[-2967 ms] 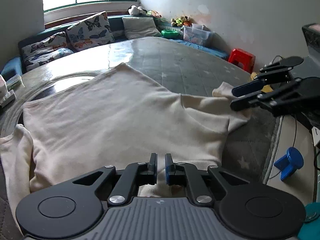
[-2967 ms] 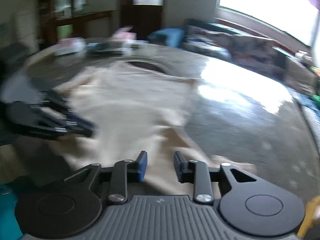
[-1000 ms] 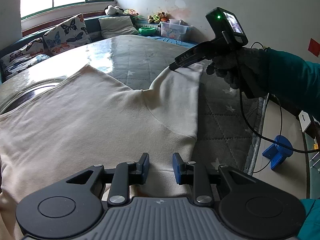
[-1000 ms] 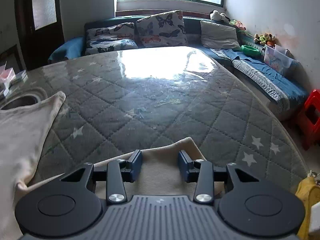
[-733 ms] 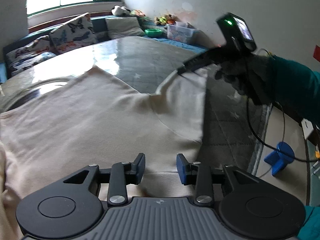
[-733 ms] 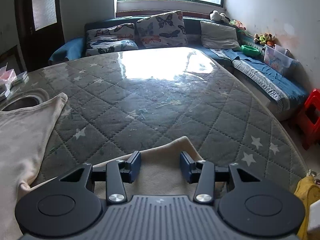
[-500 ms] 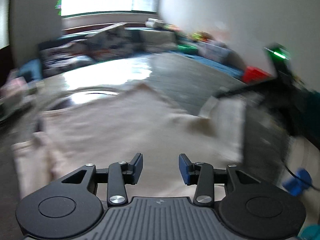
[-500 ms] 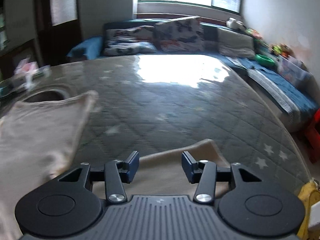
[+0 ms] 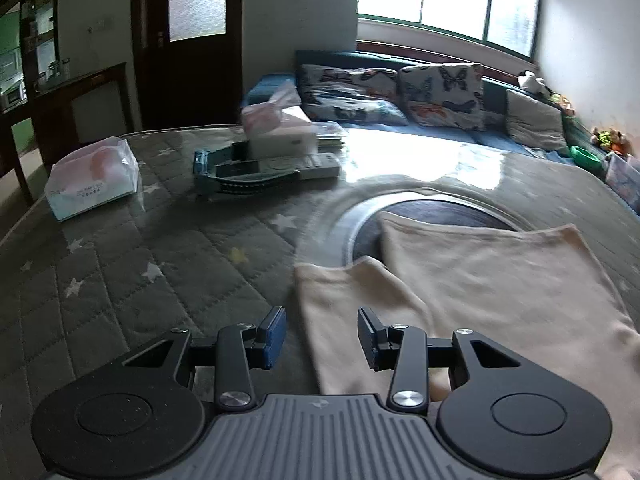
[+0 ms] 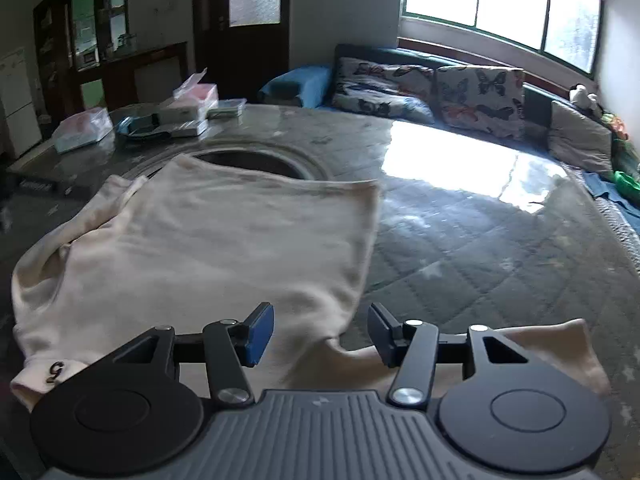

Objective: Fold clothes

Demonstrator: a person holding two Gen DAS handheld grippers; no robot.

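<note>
A cream sweatshirt [image 9: 500, 280] lies flat on the grey quilted table [image 9: 140, 264], its near sleeve [image 9: 352, 296] folded in toward me. My left gripper [image 9: 322, 334] hovers over that sleeve's left edge, open, the pads pressing on nothing. In the right wrist view the same sweatshirt [image 10: 240, 240] spreads left and centre, with a cuff [image 10: 52, 372] at lower left and another sleeve [image 10: 552, 344] lying at lower right. My right gripper [image 10: 320, 332] stands open above the garment's near right corner and holds nothing.
A tissue pack [image 9: 92, 180], a stack of boxes [image 9: 276, 136] and a long remote [image 9: 260, 172] sit at the table's far left. A dark round opening [image 9: 432, 216] lies behind the sweatshirt. A sofa with butterfly cushions [image 9: 440, 88] runs under the window.
Both views have swung left across the table. Both pairs of jaws stand wider than a second ago. The other hand and its gripper have left the left wrist view.
</note>
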